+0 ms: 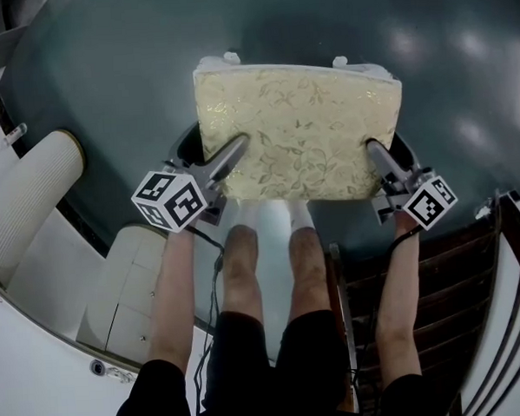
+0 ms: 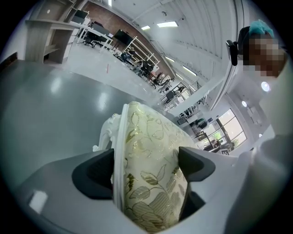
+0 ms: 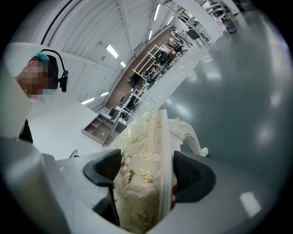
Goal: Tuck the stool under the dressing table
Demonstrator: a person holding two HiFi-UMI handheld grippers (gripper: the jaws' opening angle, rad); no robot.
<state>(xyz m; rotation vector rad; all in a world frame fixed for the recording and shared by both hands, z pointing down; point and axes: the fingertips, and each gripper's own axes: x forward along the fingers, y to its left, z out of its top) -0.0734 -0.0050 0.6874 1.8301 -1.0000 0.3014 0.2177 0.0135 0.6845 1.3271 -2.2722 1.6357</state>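
Observation:
The stool [image 1: 299, 131] has a cream cushion with a gold leaf pattern on a white carved frame, and it stands on the grey floor in front of me. My left gripper [image 1: 235, 152] grips the seat's left edge, and my right gripper [image 1: 377, 151] grips its right edge. In the left gripper view the seat [image 2: 146, 151] fills the gap, with one pad on the white rim and the other pressed into the cushion. The right gripper view shows the same hold on the seat [image 3: 142, 169]. A carved white leg [image 3: 192, 137] shows beyond the jaws.
White furniture with drawers [image 1: 134, 288] and a white cylindrical part [image 1: 29, 202] lie to the left. Dark wooden slats [image 1: 455, 279] are at the lower right. The person's bare legs [image 1: 246, 273] stand just behind the stool. Grey floor [image 1: 105, 72] stretches beyond the stool.

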